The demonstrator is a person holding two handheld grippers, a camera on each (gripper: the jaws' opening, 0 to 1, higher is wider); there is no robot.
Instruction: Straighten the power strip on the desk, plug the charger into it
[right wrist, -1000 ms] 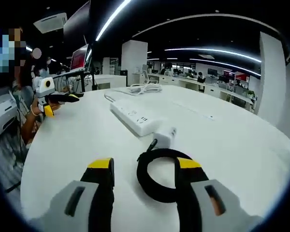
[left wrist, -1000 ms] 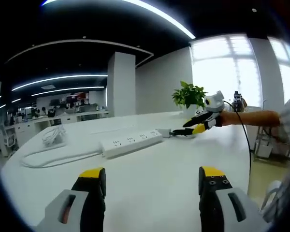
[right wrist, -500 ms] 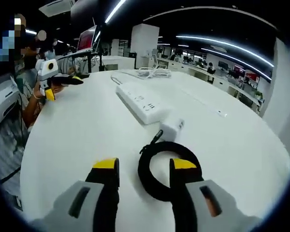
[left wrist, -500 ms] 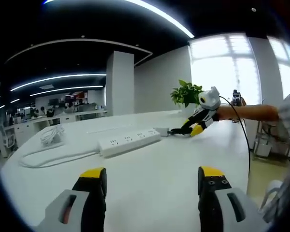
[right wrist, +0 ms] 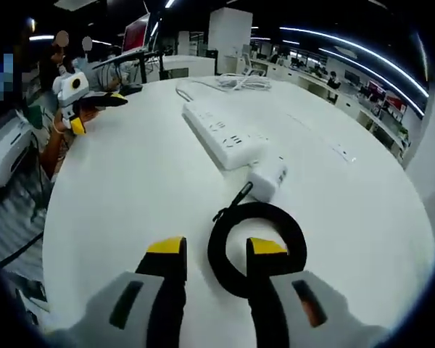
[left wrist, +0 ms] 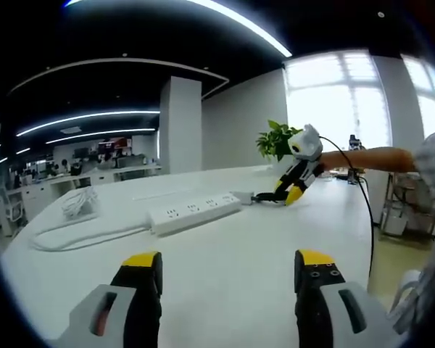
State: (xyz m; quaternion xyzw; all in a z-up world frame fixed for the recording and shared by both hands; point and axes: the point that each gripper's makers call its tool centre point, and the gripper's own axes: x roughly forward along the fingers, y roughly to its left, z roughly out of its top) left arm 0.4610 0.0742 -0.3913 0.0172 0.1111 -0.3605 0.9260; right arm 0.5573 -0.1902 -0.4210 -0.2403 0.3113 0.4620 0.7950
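In the right gripper view, a white power strip (right wrist: 225, 134) lies slanted on the round white desk (right wrist: 123, 188). Just beyond its near end sits the white charger (right wrist: 268, 176), whose black cable forms a coil (right wrist: 290, 232) in front of me. My right gripper (right wrist: 216, 250) is open and tilted down over the coil, with the coil's left arc between its jaws. In the left gripper view, my left gripper (left wrist: 228, 272) hovers open over bare desk. Farther off are the power strip (left wrist: 196, 212), the charger (left wrist: 243, 197) and the right gripper (left wrist: 275, 194).
The strip's white cord ends in a bundle (left wrist: 80, 203) at the far side, also seen as the bundle (right wrist: 239, 82). A potted plant (left wrist: 279, 141) stands behind the charger. A person's hand holds the left gripper (right wrist: 112, 98) at the desk edge. A flush desk outlet (right wrist: 344, 152) sits to the right.
The right gripper has tipped downward and come closer over the black coil, and its jaws have narrowed. The left gripper has not moved.
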